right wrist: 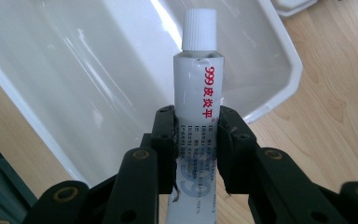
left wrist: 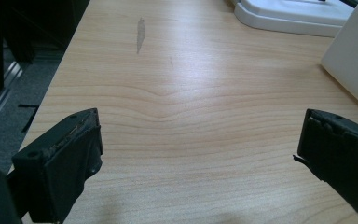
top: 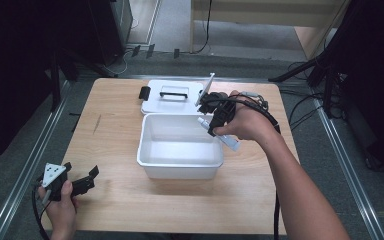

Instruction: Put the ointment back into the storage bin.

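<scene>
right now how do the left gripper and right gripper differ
The left gripper is open with nothing between its jaws, while the right gripper is shut on a white tube. The left gripper sits low near the table's front left corner; the right gripper is held over the white bin's right rim. Both are black two-jaw grippers, each held in a hand.

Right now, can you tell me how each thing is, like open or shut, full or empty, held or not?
White box: open, lid off, looks empty.
Lid: lying flat on the table behind the box, handle up.
Tube: cap on, gripped across its middle, cap end over the box.
Right gripper: shut on the tube.
Left gripper: open, holding nothing, over bare table.
</scene>
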